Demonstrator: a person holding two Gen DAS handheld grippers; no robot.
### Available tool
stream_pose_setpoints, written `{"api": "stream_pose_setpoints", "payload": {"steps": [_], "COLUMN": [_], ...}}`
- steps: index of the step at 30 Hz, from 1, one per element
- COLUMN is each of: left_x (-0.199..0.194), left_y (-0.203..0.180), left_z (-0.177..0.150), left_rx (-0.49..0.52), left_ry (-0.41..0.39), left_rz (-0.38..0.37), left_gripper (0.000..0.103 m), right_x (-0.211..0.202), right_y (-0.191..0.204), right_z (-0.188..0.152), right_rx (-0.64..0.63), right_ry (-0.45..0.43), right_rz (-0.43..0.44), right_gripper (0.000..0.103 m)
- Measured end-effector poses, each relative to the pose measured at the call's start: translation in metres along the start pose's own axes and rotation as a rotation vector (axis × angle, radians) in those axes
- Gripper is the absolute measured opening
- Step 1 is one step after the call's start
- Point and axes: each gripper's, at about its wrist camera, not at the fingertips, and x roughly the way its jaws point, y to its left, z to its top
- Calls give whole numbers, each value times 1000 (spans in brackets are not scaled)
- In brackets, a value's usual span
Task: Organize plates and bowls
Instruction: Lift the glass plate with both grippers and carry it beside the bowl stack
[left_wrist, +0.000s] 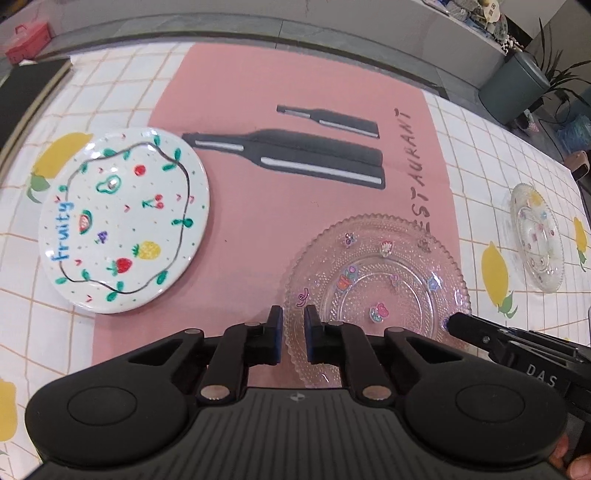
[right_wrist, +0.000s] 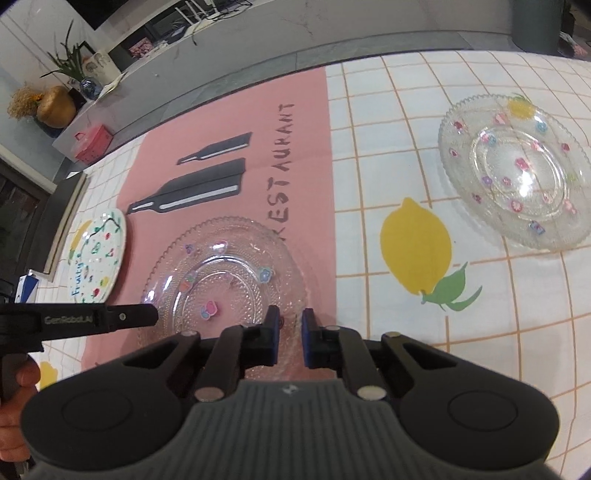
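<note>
A clear beaded glass plate with small stickers lies on the pink mat. My left gripper points steeply down, its blue pads closed on the plate's near-left rim. Its tip also shows at the left of the right wrist view. My right gripper is shut on the same plate's near-right rim, and reaches in from the right in the left wrist view. A white "fruity" plate sits to the left. A second glass plate rests on the tablecloth to the right.
The tablecloth is white-checked with lemon prints. A dark board lies along the table's far left edge, with a red box beyond it. A person's hand holds the left gripper's handle.
</note>
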Motion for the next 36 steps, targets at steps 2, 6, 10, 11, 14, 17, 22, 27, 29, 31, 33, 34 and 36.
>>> {"api": "stream_pose_setpoints", "payload": {"steps": [2, 6, 10, 11, 14, 17, 22, 27, 29, 31, 33, 34, 36], "left_x": [-7, -26, -49, -54, -70, -86, -103, -103, -102, -99, -95, -93, -88], "left_y": [-1, -6, -15, -18, -26, -34, -56, -77, -87, -95, -101, -102, -103], "left_z": [-1, -3, -12, -14, -25, -37, -64, -95, -109, -124, -137, -144, -155], "left_rx": [0, -11, -17, -21, -37, -52, -51, -58, -57, -60, -63, -66, -78], "left_ry": [-11, -36, -63, -65, -87, -105, -119, -113, -105, -98, -94, -91, -75], "left_rz": [-6, -17, -18, -18, -25, -40, -50, -73, -75, -83, -86, -88, -92], "left_gripper": [11, 9, 9, 9, 9, 7, 6, 6, 6, 6, 6, 6, 6], "right_x": [-7, -24, -47, -53, -71, -91, -119, -137, -142, -145, -148, -148, -148], "right_y": [1, 2, 2, 1, -5, -14, -33, -59, -70, -79, -88, -92, -98], "right_z": [0, -1, -6, -9, -19, -32, -54, -80, -92, -103, -115, -121, -132], "right_rx": [-5, -4, -6, -5, 8, 27, 44, 76, 90, 98, 104, 105, 104], "right_ry": [-10, -34, -63, -68, -81, -94, -115, -115, -111, -106, -102, -97, -84], "right_rz": [-1, 5, 15, 19, 37, 53, 61, 47, 39, 22, 12, 8, 1], "right_gripper": [10, 10, 10, 10, 10, 10, 9, 9, 9, 9, 9, 9, 9]}}
